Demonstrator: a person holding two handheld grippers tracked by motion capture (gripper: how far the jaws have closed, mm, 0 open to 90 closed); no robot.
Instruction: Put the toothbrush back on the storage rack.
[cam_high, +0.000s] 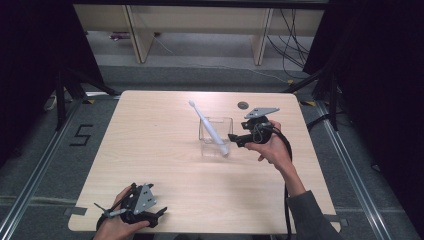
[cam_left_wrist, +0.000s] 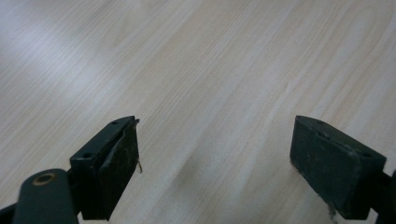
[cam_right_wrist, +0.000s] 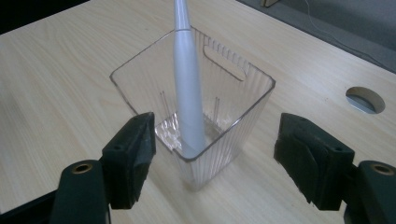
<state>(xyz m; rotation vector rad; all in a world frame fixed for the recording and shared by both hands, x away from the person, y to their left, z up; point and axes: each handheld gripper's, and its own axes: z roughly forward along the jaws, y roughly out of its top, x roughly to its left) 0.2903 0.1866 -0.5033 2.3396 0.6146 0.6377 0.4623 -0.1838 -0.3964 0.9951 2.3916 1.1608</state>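
Toothbrush stands in clear cup as right gripper hangs open beside it

Jaws wide and empty, my right gripper (cam_right_wrist: 212, 156) sits just short of the clear plastic cup (cam_right_wrist: 233, 100), one pad to each side of its near corner and neither touching it. Inside, the white electric toothbrush (cam_right_wrist: 188, 84) stands with its thick base on the cup floor and leans on the far rim, head up and out over the table (cam_high: 150, 150). From above, the brush (cam_high: 207, 125) slants away to the left of the cup (cam_high: 226, 122), near mid-table, with the right gripper (cam_high: 235, 140) just to its right. I judge the brush stiff, smooth and rather slippery, moderately light, best taken across the thick handle just above the rim. The ribbed cup looks light and thin-walled, likely to slide or tip if nudged; whether it is brittle I cannot tell. My left gripper (cam_left_wrist: 215, 163) rests open and empty low over bare wood at the near left edge (cam_high: 135, 205).
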